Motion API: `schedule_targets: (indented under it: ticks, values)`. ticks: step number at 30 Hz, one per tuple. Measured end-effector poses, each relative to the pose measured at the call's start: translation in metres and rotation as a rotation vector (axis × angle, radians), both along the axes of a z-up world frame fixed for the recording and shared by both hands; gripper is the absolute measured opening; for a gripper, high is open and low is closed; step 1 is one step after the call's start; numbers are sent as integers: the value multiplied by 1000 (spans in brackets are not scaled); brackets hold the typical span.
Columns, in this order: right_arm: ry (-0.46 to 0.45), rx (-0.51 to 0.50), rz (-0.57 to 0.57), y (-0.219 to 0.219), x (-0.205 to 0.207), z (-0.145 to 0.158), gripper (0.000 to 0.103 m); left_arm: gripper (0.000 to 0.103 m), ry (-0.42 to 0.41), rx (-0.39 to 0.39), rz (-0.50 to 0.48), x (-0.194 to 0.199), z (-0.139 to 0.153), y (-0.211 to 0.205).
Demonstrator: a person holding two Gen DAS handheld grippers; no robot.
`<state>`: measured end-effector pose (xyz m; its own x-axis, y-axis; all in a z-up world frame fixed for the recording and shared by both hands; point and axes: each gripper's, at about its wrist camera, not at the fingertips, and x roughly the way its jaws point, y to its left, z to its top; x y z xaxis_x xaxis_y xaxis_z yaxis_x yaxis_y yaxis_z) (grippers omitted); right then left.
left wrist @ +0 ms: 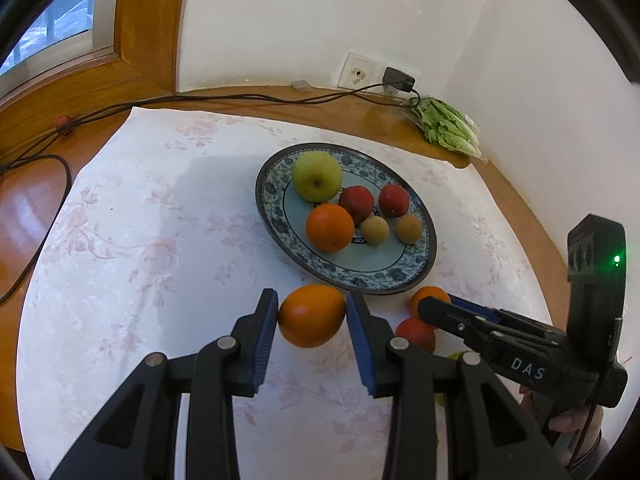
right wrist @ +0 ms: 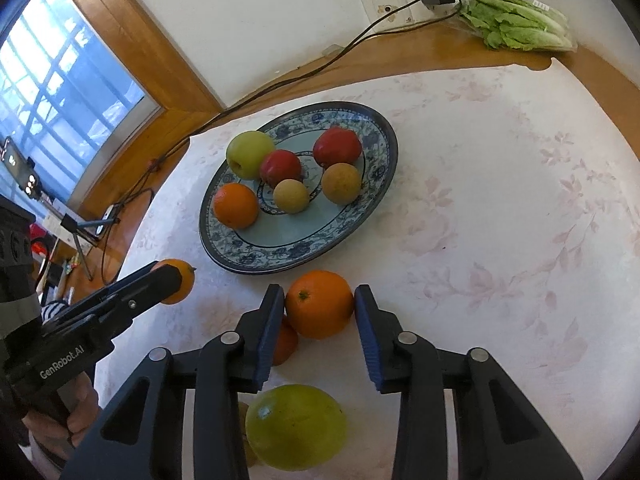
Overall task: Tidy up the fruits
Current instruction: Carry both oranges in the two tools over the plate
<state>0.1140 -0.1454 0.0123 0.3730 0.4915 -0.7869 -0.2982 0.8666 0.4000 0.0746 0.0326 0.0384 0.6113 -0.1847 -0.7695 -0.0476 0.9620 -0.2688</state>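
Left fingers (left wrist: 312, 316), right fingers (right wrist: 320, 304), pinching oranges

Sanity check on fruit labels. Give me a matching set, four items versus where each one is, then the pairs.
Items:
1. left gripper
2. right gripper
3. green apple with a stem dimple
4. lettuce

Places:
A. on the bare wooden table edge by the wall socket
B. on the patterned plate, at its far rim
C. around an orange, with a red-orange fruit beside it and a large green fruit nearer the camera
D. around an orange just in front of the plate, alone on the cloth

Pairs: 1-D, 2-C, 3-B, 4-A
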Motion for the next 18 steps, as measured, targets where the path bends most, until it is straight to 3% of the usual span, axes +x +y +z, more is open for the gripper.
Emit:
schedule_targets:
  ticks: [18]
  values:
    - [-44,26,-55,-24,-2,16,36,37,-42,44,6,15,13,7]
